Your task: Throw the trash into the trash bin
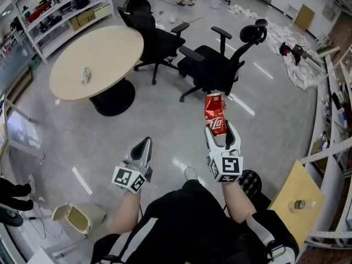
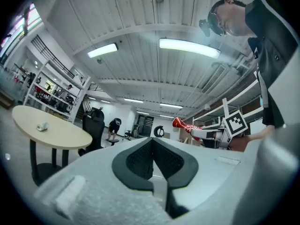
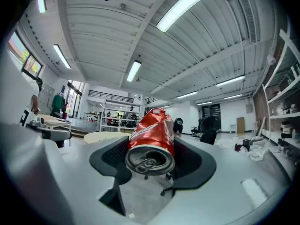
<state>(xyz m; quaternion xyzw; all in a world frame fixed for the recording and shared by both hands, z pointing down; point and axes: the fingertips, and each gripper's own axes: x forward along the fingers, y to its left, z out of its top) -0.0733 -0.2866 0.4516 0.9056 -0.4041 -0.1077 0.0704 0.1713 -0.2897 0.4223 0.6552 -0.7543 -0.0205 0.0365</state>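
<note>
A crushed red drink can (image 1: 215, 113) sticks out forward from my right gripper (image 1: 223, 138), which is shut on it, held level above the floor. In the right gripper view the can (image 3: 151, 139) fills the gap between the dark pads, its opened top facing the camera. My left gripper (image 1: 142, 146) is beside it to the left, jaws shut with nothing between them; its pads (image 2: 140, 159) meet in the left gripper view, where the can (image 2: 180, 123) also shows. A small beige trash bin (image 1: 71, 218) stands on the floor at the lower left.
A round wooden table (image 1: 104, 54) with a crumpled piece of trash (image 1: 86, 75) stands ahead to the left. Two black office chairs (image 1: 220, 65) are ahead. A small wooden table (image 1: 294, 194) with a bottle (image 1: 298, 204) is at the right. Shelves line both sides.
</note>
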